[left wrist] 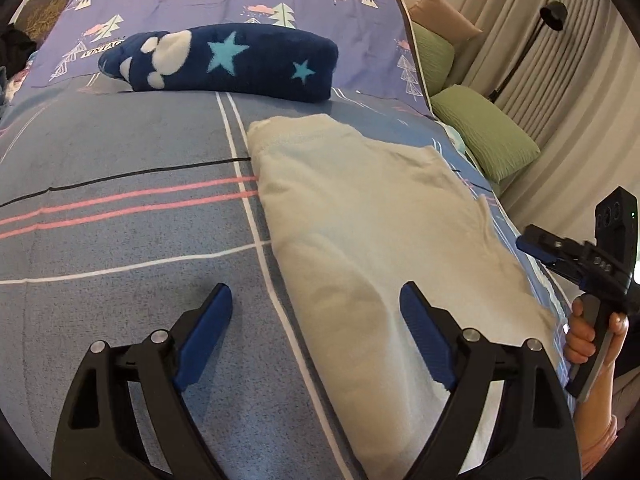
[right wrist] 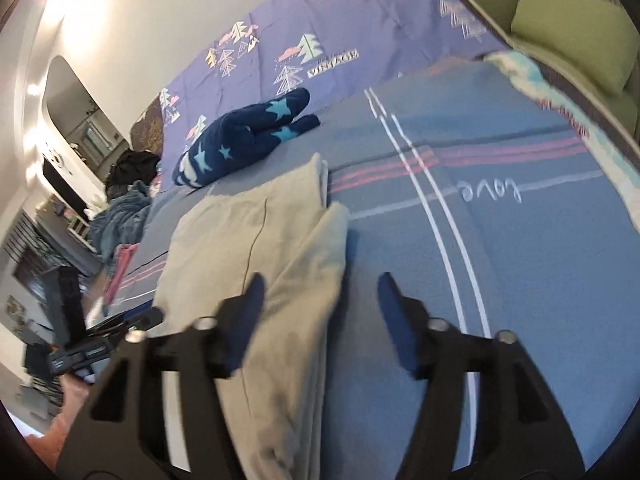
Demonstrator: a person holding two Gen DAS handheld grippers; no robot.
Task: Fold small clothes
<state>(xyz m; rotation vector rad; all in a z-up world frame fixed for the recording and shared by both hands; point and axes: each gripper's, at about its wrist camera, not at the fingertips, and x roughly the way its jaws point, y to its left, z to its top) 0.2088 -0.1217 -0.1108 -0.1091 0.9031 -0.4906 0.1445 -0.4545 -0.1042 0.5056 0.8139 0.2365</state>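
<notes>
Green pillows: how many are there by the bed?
2. One green pillow lies nearer at the bed's right edge, the other green pillow behind it, beside a pink cushion. More may be hidden.

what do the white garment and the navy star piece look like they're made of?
White garment: likely cotton knit or light fleece; matte, softly creased, folds hold rounded edges. Navy star piece: looks like plush fleece; fuzzy nap, thick puffy edges, light blue stars and white paw print blurred into the pile. Neither can be confirmed by sight alone.

Opposed wrist views over bed [left wrist: 120, 208]
</notes>
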